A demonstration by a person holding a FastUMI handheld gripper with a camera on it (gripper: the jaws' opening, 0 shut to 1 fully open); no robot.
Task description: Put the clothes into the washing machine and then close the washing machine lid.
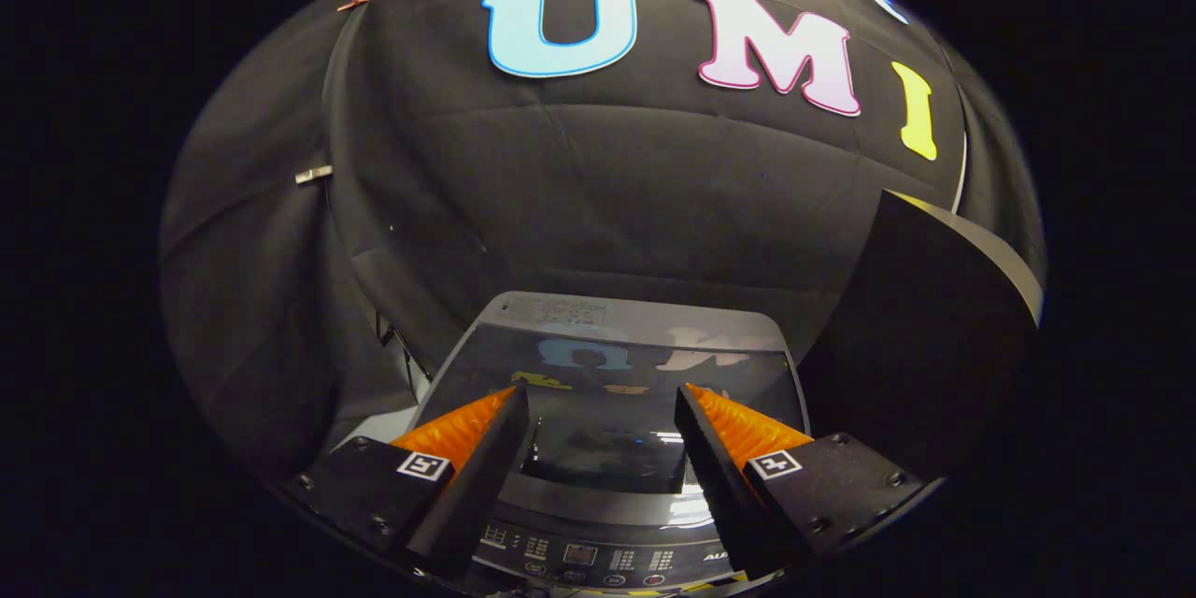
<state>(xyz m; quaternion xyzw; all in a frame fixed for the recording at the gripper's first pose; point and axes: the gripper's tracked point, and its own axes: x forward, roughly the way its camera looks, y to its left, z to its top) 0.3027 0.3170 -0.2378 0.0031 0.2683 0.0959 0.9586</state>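
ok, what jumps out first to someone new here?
The washer, seen from above, just beyond the fingers: its glossy lid lies flat and mirrors the booth wall. The gripper is open, fingers spread above the lid with nothing between them. A control panel sits between the finger bases.

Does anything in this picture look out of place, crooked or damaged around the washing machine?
Nothing stands out. The washing machine sits square below the open gripper, its glossy lid lying flat and closed, the control panel looking intact. Nothing is held between the fingers.
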